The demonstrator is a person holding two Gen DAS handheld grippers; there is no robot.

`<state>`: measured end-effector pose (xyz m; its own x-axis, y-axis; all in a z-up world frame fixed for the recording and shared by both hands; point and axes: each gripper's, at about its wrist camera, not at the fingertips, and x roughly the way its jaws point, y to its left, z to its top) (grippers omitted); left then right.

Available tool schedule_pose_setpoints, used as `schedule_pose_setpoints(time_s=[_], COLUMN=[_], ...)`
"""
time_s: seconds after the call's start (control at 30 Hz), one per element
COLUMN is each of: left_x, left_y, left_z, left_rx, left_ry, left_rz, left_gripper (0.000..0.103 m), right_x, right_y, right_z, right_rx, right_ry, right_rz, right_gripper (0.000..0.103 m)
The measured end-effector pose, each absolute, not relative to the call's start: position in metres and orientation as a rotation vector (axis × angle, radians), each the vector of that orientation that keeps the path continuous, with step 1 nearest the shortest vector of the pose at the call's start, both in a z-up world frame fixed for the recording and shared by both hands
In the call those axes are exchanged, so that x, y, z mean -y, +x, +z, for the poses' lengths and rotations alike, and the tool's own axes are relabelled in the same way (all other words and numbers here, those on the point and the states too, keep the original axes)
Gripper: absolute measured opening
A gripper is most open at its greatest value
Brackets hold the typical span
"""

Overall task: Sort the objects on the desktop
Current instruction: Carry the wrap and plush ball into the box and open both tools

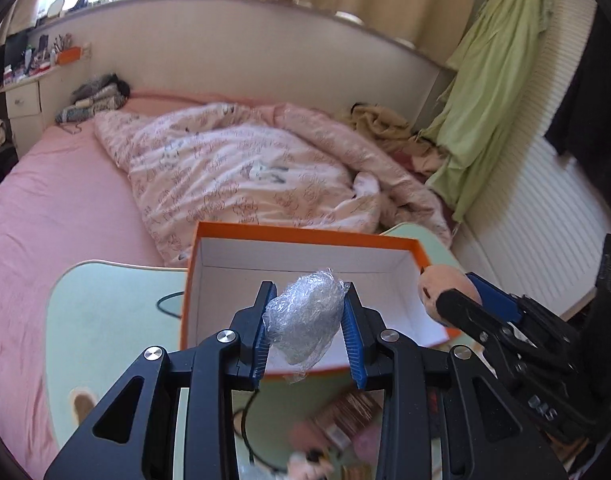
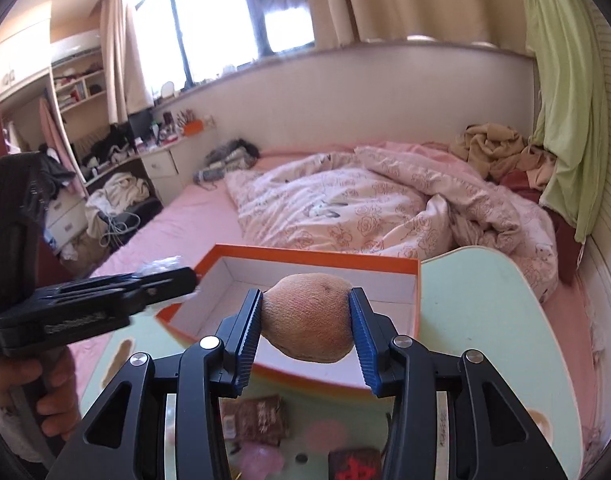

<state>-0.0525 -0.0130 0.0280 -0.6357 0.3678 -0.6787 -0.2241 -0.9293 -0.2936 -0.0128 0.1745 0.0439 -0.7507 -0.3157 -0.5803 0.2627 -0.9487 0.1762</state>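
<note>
Crumpled clear plastic wad [image 1: 305, 312]: pinched between the blue pads of the left gripper [image 1: 307, 320], jaws narrow, both pads pressing its sides. Wad hangs in the air over the near part of the orange box [image 1: 305, 236]. From the right wrist view only a scrap of the plastic shows at the tip of the left gripper [image 2: 173, 276], at the box's left rim.

Tan plush ball [image 2: 309, 316]: clamped between the right gripper's [image 2: 307, 320] pads, jaws partly closed, the plush bulging between the two pads. It sits above the near edge of the orange box [image 2: 317, 258]. In the left wrist view the same ball [image 1: 437, 284] shows at the box's right corner, at the tip of the right gripper [image 1: 449, 300].

Box: white inside, open top, nothing visible on its floor. It rests on a pale green table [image 2: 477, 308].

Near edge of table, blurred: brown packet [image 2: 257, 420], dark red-marked item [image 2: 353, 464].

Beyond: pink bed [image 1: 65, 200], rumpled quilt [image 1: 233, 168].

A hand [image 2: 33, 392] grips the left gripper's handle.
</note>
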Motion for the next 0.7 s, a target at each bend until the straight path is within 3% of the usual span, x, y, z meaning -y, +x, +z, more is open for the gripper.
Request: schedule_pose_setpoints(time_s=[0.3, 0.7], left_x=[0.009, 0.002], left_y=[-0.073, -0.058], left_z=[-0.019, -0.016], left_rx=[0.262, 0.279], left_ry=[-1.266, -1.266], left_rz=[2.528, 2.497], left_gripper=[0.034, 0.034], right_x=[-0.181, -0.191], right_y=[-0.04, -0.055], right_z=[0.002, -0.002], right_rx=[0.101, 0.091], right_ry=[1.056, 1.04], right_rz=[-2.659, -2.697], right_gripper=[0.043, 0.043])
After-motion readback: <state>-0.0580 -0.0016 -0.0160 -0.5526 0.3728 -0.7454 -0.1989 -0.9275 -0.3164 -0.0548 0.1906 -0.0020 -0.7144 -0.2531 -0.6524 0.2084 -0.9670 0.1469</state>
